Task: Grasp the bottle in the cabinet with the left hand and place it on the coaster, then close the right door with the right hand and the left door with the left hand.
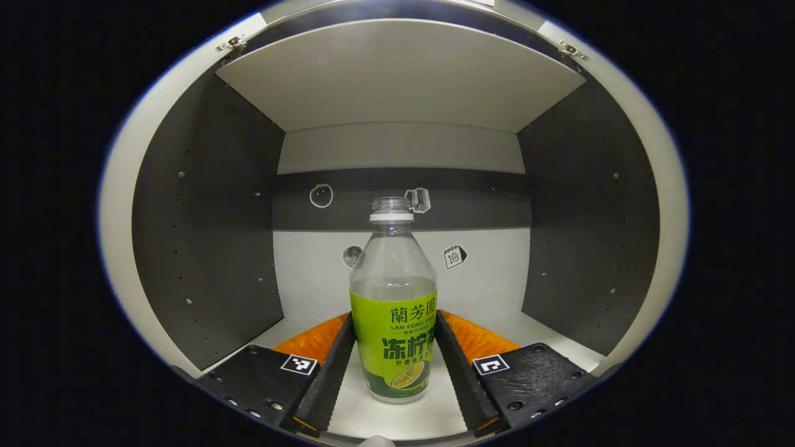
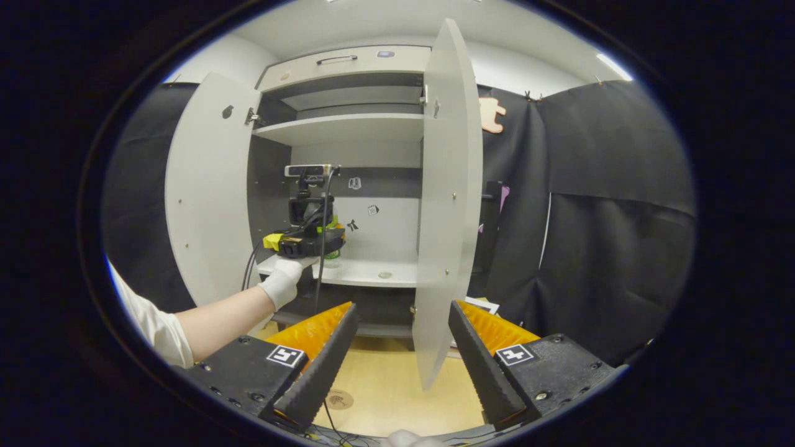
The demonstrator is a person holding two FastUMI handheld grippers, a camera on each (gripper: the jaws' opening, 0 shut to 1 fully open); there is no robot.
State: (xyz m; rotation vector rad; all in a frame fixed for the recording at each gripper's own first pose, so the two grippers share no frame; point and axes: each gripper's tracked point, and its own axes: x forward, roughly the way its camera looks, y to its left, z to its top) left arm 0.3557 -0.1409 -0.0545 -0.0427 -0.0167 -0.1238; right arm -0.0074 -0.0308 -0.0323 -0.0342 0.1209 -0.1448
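Observation:
A clear bottle (image 1: 393, 310) with a green label and no cap stands on the cabinet's white lower shelf (image 1: 397, 416). My left gripper (image 1: 395, 315) reaches into the cabinet, and its fingertips (image 1: 348, 326) press on both sides of the label. In the right gripper view the left gripper (image 2: 305, 243) is at the shelf, held by a gloved hand (image 2: 282, 282). My right gripper (image 2: 401, 307) hangs open and empty in front of the cabinet, close to the open right door (image 2: 448, 205). The left door (image 2: 208, 186) also stands open. A small round coaster (image 2: 340, 399) lies on the wooden table (image 2: 397, 385).
An upper shelf (image 1: 397, 74) spans the cabinet above the bottle, with dark side walls (image 1: 205, 236) close on both sides. The right door's edge points toward my right gripper. Black cloth (image 2: 608, 217) hangs to the right of the cabinet. A cable (image 2: 320, 273) trails down from the left gripper.

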